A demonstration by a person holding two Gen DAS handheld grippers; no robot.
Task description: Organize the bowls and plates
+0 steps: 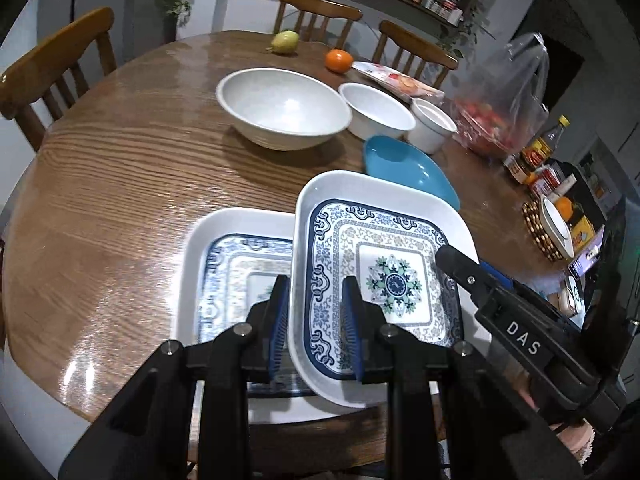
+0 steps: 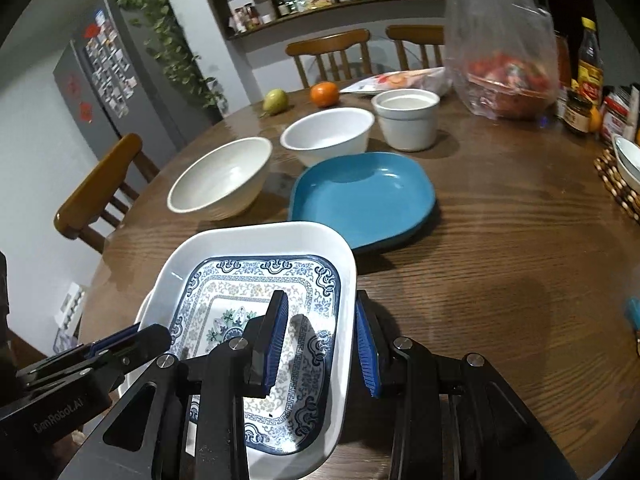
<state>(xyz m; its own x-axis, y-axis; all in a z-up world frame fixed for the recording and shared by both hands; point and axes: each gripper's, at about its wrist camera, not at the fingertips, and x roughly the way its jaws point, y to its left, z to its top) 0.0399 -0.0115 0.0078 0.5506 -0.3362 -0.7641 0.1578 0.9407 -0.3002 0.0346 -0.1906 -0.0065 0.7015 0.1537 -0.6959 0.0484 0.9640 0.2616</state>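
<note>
While both my grippers, left [image 1: 316, 320] and right [image 2: 320, 344], clamp opposite rims of the patterned plate [image 1: 384, 256], it hangs tilted at lower centre, over its twin [image 1: 224, 264], probably for stacking; bowls [image 1: 284, 108] wait upper centre.

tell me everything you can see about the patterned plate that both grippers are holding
The held plate is a rounded rectangle with a raised white rim, a navy scrollwork border and a central floral medallion; it looks glossy, ceramic or melamine. It is tilted, lifted above a matching plate lying on the table. The left gripper clamps one rim, the right gripper the opposite rim. It appears empty.
</note>
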